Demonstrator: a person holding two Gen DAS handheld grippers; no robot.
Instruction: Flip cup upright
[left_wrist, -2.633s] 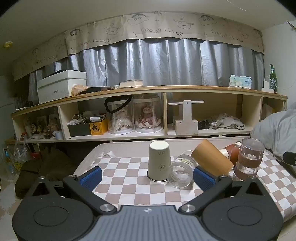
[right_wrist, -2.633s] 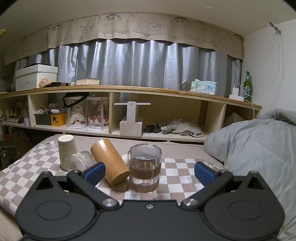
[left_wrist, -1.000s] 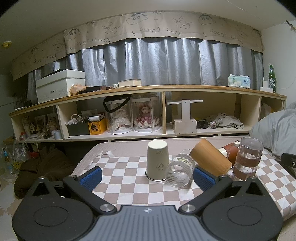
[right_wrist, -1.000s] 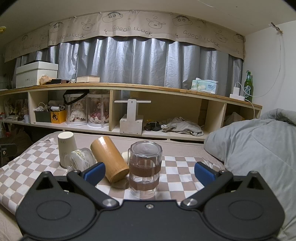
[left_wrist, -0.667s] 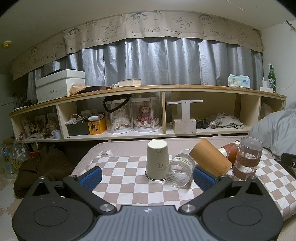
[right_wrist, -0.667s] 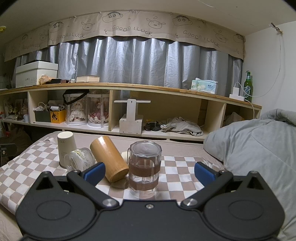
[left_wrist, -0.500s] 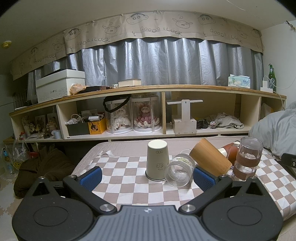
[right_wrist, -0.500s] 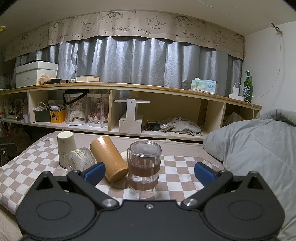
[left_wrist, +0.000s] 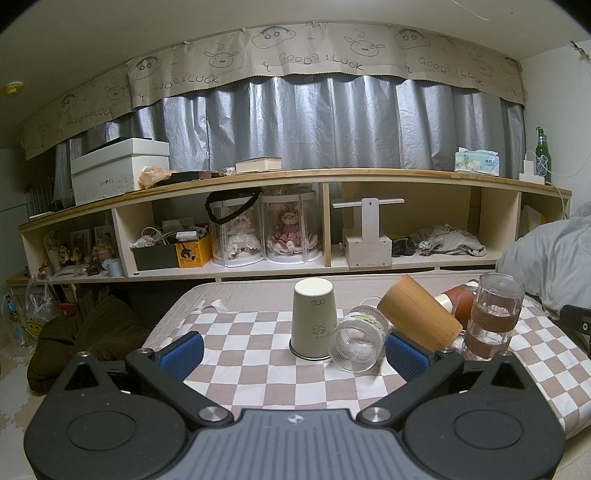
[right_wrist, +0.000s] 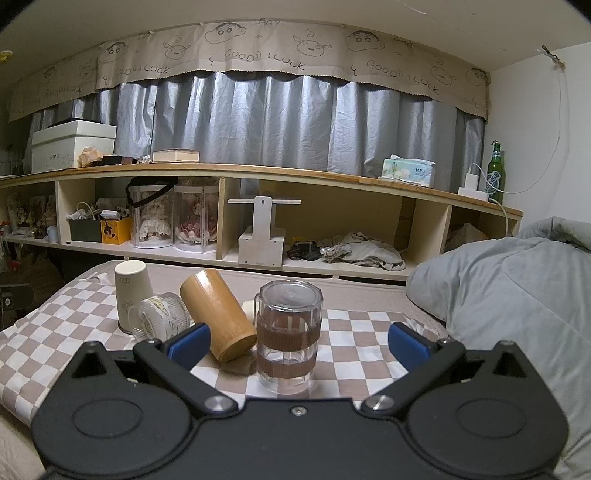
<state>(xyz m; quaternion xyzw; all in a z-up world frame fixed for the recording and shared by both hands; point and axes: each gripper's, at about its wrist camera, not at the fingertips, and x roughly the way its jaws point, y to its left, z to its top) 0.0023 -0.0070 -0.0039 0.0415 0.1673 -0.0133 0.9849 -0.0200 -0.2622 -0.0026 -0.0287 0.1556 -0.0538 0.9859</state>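
Several cups sit on a checkered cloth (left_wrist: 236, 373). A white paper cup (left_wrist: 313, 318) stands upside down. A ribbed clear glass (left_wrist: 357, 339) lies on its side beside it. A bamboo cup (left_wrist: 419, 314) lies tilted, and a clear glass with a brown sleeve (left_wrist: 493, 321) stands upside down at the right. My left gripper (left_wrist: 293, 354) is open and empty, just short of the paper cup. My right gripper (right_wrist: 298, 343) is open and empty, with the sleeved glass (right_wrist: 287, 336) between its fingers' line, the bamboo cup (right_wrist: 218, 314), ribbed glass (right_wrist: 160, 319) and paper cup (right_wrist: 130, 295) to its left.
A long wooden shelf (left_wrist: 332, 258) with doll cases, boxes and clutter runs behind the bed. A grey duvet (right_wrist: 517, 295) is heaped at the right. A brown bundle (left_wrist: 85, 328) lies on the floor at the left. A reddish-brown object (left_wrist: 458, 299) lies behind the bamboo cup.
Both grippers have held nearly still, with only a slight drift of the views. The cups have not moved.
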